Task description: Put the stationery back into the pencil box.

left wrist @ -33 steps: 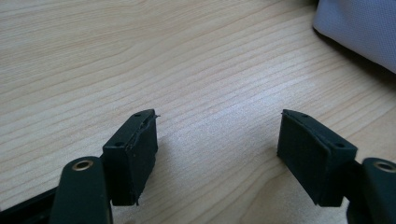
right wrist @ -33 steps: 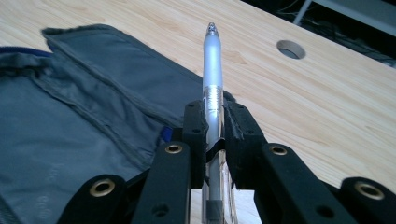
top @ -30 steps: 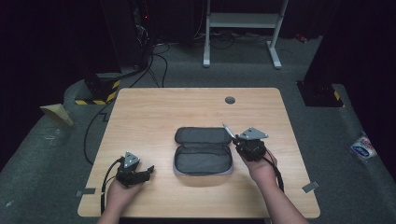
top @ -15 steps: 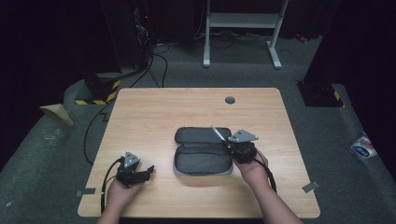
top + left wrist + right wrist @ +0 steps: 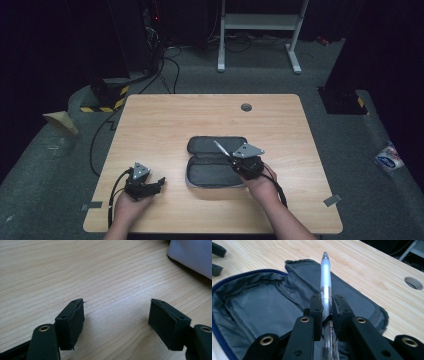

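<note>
A grey pencil case [image 5: 216,162] lies unzipped and spread flat on the middle of the wooden table [image 5: 165,120]; its grey lining [image 5: 262,305] has a blue zip edge. My right gripper [image 5: 234,160] hovers over the case, shut on a silver pen [image 5: 325,282] whose tip [image 5: 217,144] points up and to the left. The pen runs straight out between the right gripper's jaws. My left gripper [image 5: 159,183] rests near the table's front left, open, with bare wood between its pads [image 5: 71,321]. A corner of the case [image 5: 192,255] lies at the upper right in the left gripper view.
A round cable hole [image 5: 246,107] sits near the table's far edge. Beyond the table stand a white metal frame [image 5: 260,30], dark equipment with cables [image 5: 150,45] and a yellow-black striped block [image 5: 102,102] on the floor. A packet [image 5: 389,159] lies on the floor at right.
My right gripper has carried the pen leftward, from the case's right end to above its middle. The left gripper has stayed put.
</note>
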`<state>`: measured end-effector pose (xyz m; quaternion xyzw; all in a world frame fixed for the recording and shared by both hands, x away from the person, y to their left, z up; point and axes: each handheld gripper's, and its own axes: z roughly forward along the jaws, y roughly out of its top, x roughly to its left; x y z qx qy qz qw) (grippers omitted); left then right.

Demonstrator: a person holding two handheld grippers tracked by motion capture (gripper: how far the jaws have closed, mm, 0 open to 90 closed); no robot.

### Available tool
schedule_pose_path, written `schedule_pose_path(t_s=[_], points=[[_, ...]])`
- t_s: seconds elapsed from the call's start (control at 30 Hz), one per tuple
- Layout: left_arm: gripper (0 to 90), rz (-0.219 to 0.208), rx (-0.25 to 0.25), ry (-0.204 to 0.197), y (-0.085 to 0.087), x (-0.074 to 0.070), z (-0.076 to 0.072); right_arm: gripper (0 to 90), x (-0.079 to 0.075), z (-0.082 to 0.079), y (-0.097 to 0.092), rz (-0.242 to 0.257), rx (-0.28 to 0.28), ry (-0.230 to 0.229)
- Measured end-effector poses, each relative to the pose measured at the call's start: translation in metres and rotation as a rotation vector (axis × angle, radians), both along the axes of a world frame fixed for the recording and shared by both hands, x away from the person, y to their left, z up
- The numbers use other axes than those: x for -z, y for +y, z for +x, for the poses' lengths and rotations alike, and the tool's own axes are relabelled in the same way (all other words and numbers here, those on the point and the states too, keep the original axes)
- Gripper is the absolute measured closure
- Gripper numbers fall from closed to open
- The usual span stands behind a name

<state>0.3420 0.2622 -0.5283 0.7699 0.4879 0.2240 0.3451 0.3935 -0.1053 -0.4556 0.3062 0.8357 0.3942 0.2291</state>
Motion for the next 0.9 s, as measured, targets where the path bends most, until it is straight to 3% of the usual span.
schedule_pose_path(t_s=[0.57, 0.9], points=[[28.8, 0.000, 0.000, 0.000, 0.000, 0.000, 0.000, 78.5, 0.002, -0.013, 0.021, -0.001, -0.097, 0.001], [28.8, 0.001, 0.002, 0.001, 0.000, 0.000, 0.000, 78.4, 0.012, -0.013, 0.032, -0.031, -0.157, 0.037]])
